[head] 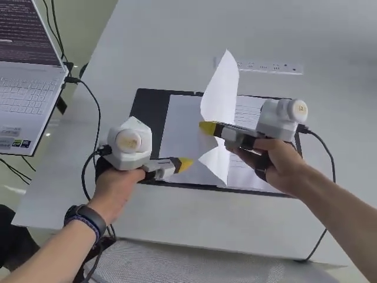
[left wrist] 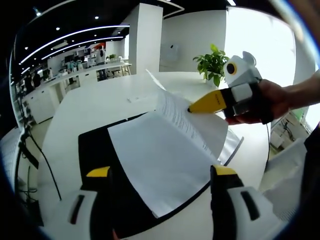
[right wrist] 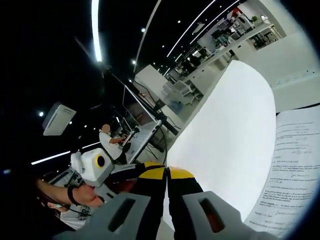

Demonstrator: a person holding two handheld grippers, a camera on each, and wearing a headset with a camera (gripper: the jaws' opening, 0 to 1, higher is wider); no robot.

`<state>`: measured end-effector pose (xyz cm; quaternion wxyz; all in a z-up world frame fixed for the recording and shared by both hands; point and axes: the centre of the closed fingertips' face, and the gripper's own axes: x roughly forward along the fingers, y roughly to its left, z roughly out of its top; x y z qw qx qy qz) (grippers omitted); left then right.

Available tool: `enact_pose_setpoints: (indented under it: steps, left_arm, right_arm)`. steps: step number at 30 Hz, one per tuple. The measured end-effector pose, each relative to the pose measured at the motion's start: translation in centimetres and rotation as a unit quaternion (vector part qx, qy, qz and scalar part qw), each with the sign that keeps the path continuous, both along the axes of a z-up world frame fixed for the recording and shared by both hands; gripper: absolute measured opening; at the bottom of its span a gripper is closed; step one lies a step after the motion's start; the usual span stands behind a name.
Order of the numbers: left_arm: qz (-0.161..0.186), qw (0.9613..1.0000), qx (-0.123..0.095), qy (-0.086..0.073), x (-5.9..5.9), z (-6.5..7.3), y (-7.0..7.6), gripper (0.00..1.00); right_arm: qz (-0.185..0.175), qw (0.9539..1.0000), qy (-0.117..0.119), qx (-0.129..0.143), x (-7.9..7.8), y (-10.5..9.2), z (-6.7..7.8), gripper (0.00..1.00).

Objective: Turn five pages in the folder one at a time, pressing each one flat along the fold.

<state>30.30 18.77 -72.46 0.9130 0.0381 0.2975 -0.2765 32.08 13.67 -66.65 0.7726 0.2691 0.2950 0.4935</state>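
One page [head: 221, 97] upright, pinched in right gripper [head: 206, 127] — left gripper [head: 184, 164] spread, beside folder [head: 147, 109].

In the head view the light is even and soft from above, with no hard shadows. The white worktop [head: 177, 35] is bright and pales toward the top, and the raised page [head: 221, 94] goes grey in shade at its lower part. In the left gripper view a window [left wrist: 260, 35] at upper right is blown out to white, ceiling strip lights [left wrist: 75, 35] glow, straight lines bow near the edges, and the near jaws look soft. In the right gripper view the ceiling is dark, the strip lights glare, and the page is almost burnt out white.
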Motion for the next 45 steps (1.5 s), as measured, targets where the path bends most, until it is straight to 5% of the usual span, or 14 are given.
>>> enact_pose_setpoints:
  steps: [27, 45]
  left_arm:
    - [0.051, 0.9985, -0.018, -0.003, -1.4, 0.2, 4.1, 0.80]
    - [0.058, 0.9978, -0.030, 0.009, -3.3, 0.3, 3.7, 0.81]
  right_arm:
    - [0.043, 0.9948, 0.073, -0.056, -1.0, 4.5, -6.0, 0.00]
    - [0.053, 0.9872, 0.118, -0.093, -1.8, 6.4, -9.9, 0.00]
